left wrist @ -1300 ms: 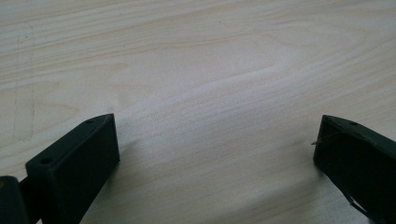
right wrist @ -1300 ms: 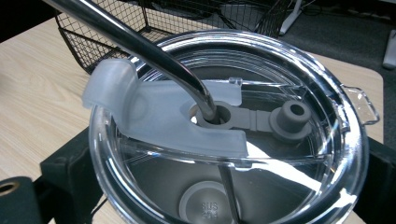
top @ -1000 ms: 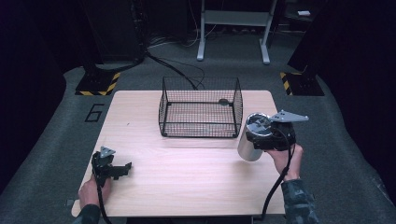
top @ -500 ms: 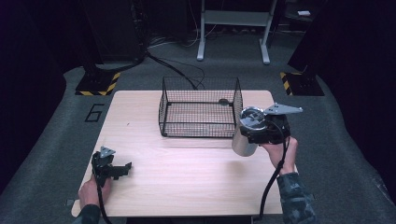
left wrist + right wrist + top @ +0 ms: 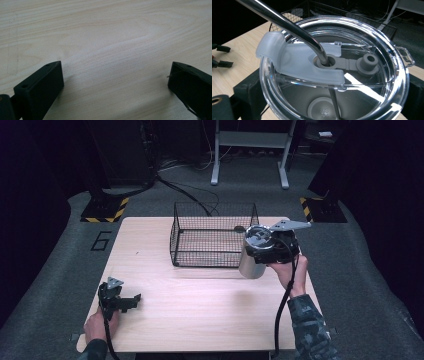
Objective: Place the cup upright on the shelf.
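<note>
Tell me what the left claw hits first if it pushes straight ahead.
Probably just the bare table: the left claw is open, angled down at the wood, nothing between its jaws.

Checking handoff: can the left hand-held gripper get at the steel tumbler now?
Probably not without a long reach: the left hand-held gripper rests open at the table's near-left corner, while the steel tumbler with clear lid hangs in the right hand-held gripper.

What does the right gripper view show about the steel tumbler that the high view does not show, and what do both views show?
Right gripper view alone: the clear plastic lid in detail, a metal straw passing through its grey centre hole, a frosted flap beside it. High view alone: the silver steel tumbler held above the light wooden table, just right of the black wire basket, and the left gripper resting far off. Both: the right gripper clamped around the tumbler's top.
</note>
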`<state>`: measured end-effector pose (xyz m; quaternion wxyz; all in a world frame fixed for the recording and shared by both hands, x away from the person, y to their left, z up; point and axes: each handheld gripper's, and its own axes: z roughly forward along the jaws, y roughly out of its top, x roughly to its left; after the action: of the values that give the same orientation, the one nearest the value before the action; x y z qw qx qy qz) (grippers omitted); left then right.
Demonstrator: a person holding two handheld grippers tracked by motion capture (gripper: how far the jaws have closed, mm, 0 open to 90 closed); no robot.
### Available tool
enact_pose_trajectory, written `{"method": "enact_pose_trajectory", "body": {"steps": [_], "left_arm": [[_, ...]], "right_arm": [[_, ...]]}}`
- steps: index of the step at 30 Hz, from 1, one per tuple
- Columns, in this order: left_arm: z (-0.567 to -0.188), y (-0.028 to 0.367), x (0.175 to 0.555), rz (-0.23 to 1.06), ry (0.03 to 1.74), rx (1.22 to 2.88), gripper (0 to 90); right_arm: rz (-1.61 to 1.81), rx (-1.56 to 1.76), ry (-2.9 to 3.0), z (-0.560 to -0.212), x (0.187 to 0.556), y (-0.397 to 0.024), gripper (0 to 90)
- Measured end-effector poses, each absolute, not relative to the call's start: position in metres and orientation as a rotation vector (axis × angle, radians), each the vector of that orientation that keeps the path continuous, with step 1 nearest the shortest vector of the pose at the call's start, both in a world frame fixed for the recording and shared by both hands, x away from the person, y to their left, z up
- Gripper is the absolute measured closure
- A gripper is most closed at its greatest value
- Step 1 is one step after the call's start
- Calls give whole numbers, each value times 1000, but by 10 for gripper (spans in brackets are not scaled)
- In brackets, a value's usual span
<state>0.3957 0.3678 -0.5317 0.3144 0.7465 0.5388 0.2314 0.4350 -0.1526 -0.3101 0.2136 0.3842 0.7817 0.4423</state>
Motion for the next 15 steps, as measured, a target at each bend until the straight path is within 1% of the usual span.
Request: {"method": "enact_pose_trajectory", "body": {"steps": [15], "left_arm": [[-532, 367, 395, 605, 1427, 1959, 1]], "right_arm": [[1240, 1031, 2190, -296, 459, -128, 37]]}}
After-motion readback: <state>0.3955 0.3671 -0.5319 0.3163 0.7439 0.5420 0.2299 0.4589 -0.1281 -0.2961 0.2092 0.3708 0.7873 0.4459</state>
